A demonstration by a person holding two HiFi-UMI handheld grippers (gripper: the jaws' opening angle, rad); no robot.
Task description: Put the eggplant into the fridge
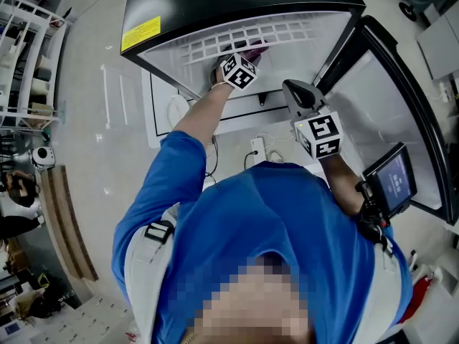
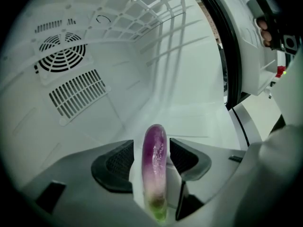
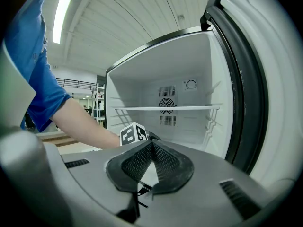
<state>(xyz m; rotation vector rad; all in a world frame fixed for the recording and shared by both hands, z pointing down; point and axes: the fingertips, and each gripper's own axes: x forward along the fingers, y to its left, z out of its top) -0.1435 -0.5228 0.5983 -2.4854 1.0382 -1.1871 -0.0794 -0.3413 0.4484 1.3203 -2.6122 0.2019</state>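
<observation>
1. The left tool (image 2: 152, 148) is inside the fridge (image 1: 215, 6), beneath its shelf (image 1: 244, 34).
2. The eggplant (image 2: 155, 160) sits between that tool's jaws, in front of the fridge's rear vent (image 2: 61, 53).
3. The right tool (image 3: 151, 144) is outside the fridge, before its opening, with the open door (image 1: 401, 106) to its right.

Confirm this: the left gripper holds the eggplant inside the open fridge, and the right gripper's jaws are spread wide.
Wrong on the jaws: the right gripper view shows the right gripper shut, empty. The left gripper does hold the eggplant inside the open fridge.
</observation>
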